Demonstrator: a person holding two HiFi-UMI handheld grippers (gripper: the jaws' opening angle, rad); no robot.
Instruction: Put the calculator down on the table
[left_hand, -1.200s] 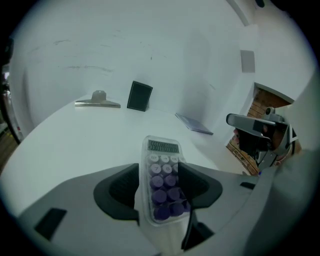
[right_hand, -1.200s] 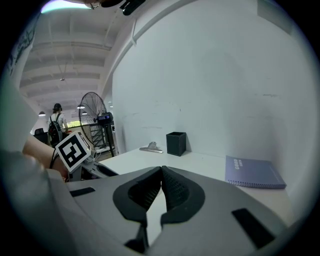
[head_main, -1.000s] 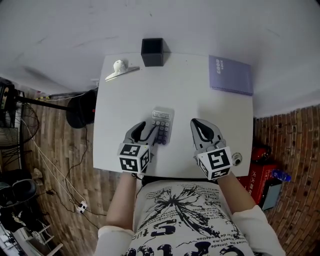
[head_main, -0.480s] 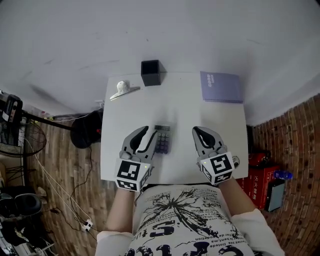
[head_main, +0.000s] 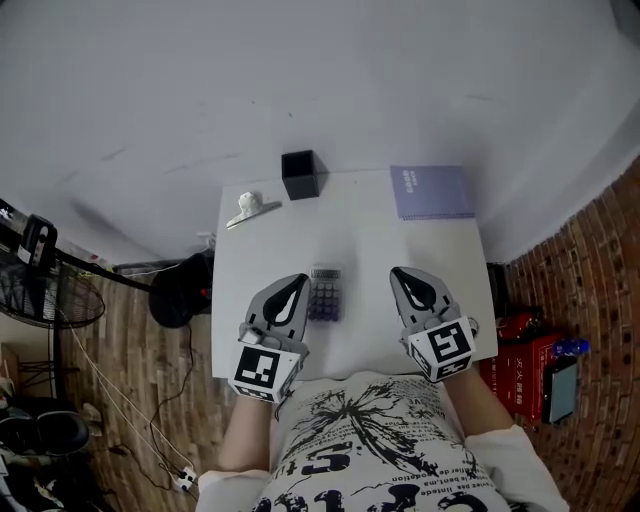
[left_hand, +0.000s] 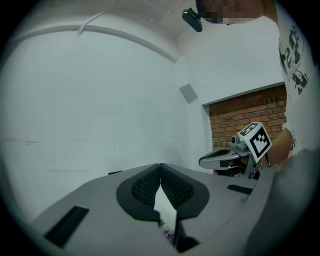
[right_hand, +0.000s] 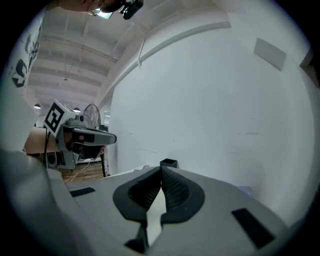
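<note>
The grey calculator (head_main: 324, 293) lies flat on the white table (head_main: 370, 245), near its front edge. My left gripper (head_main: 297, 281) hovers just left of it, raised off the table, jaws shut with nothing between them. In the left gripper view the left gripper (left_hand: 160, 165) has its pads meeting, and a sliver of calculator keys (left_hand: 167, 233) shows below through the gap. My right gripper (head_main: 401, 273) hangs to the calculator's right, also shut and empty; the right gripper view shows the right gripper (right_hand: 161, 168) with its pads touching at the tip.
A black square holder (head_main: 303, 174) stands at the table's back edge, a white clip (head_main: 250, 210) to its left, a purple notebook (head_main: 432, 191) at the back right. A fan (head_main: 60, 290) stands on the wooden floor at left, red items (head_main: 520, 328) at right.
The left gripper's jaws, open beside the calculator a second ago, have shut empty. Both grippers have lifted away from the table. The calculator stays flat on the table.
</note>
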